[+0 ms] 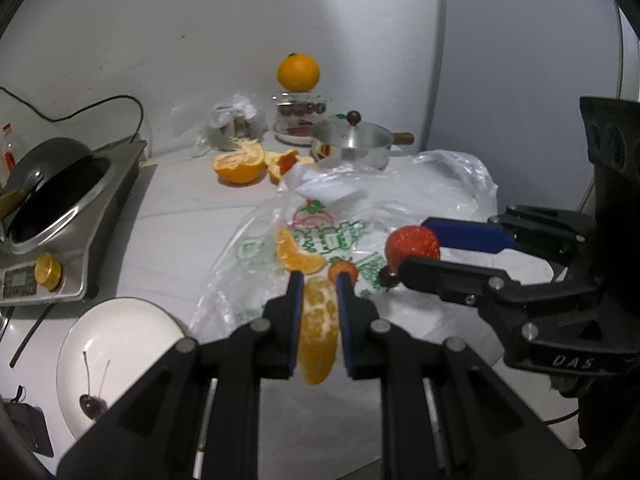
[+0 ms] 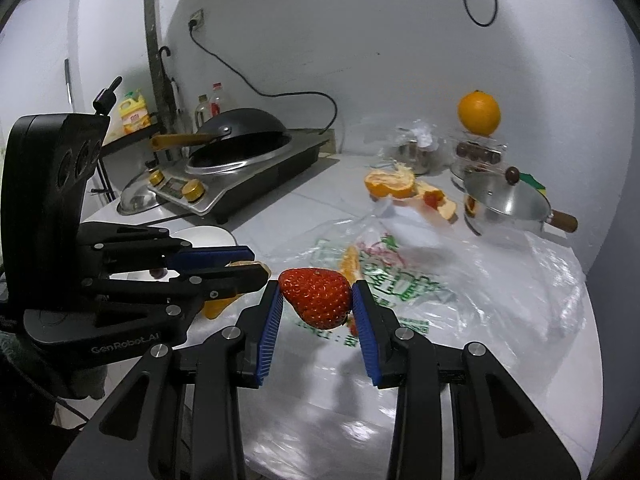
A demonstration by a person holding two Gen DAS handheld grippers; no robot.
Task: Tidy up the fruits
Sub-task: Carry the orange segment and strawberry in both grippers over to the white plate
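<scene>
Left gripper (image 1: pixel 318 280) pinching peeled orange segment (image 1: pixel 319 332); right gripper (image 2: pixel 317 286) pinching strawberry (image 2: pixel 314 296) by tips. Plate (image 1: pixel 120 332) at 8 o'clock, probably the destination. Risks: soft fruit crushed, strawberry slipping, 2 grippers colliding.

Plain white wall (image 2: pixel 320 40), white countertop (image 1: pixel 180 220)

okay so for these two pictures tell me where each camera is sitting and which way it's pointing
Left wrist view: sits on the left gripper, looking along its fingers and down at the counter; they pinch an orange segment, with the white plate lower left and the right gripper entering from the right.
Right wrist view: sits on the right gripper, facing the same counter; it clamps a strawberry, with the left gripper entering from the left.
Shared: plastic bag, whole orange, lidded pot, wok.
</scene>
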